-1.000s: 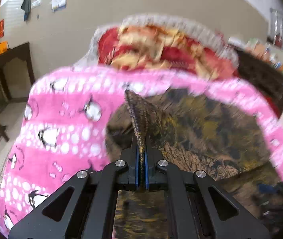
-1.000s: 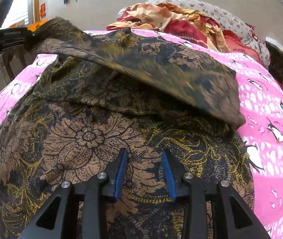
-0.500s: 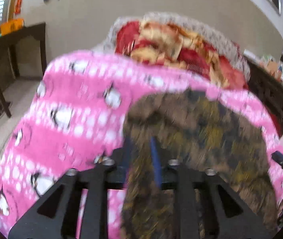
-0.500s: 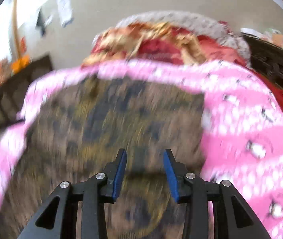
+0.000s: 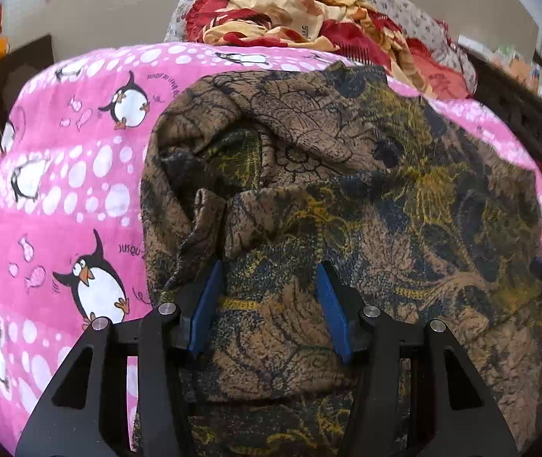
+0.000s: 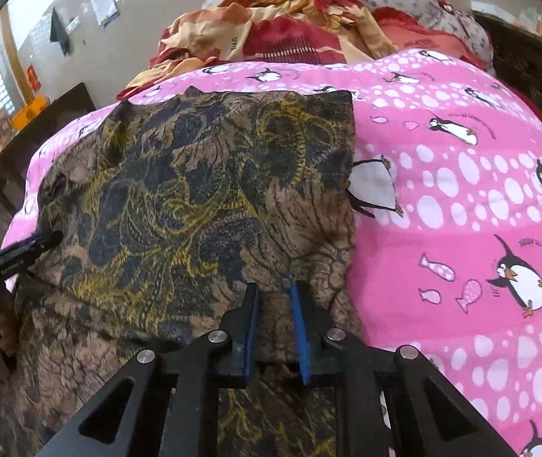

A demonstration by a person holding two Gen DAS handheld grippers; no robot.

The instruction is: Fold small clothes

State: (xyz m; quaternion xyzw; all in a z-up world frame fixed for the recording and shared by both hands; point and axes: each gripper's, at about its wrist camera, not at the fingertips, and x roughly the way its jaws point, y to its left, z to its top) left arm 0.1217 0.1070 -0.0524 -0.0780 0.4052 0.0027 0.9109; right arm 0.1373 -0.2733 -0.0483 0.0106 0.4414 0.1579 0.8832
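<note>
Brown patterned cloth (image 5: 366,198) folded on the pink penguin blanket (image 5: 65,198) of the bed. Left claw (image 5: 267,285) wide apart above it, gripping nothing. Right claw (image 6: 274,297) narrow, empty, over its near edge.

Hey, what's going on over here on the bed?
A person holding two grippers is folding a brown and yellow floral garment on a pink penguin blanket. The left gripper is open over a rumpled part of the cloth. The right gripper is also open, at the garment's right edge. Neither grips anything.
</note>
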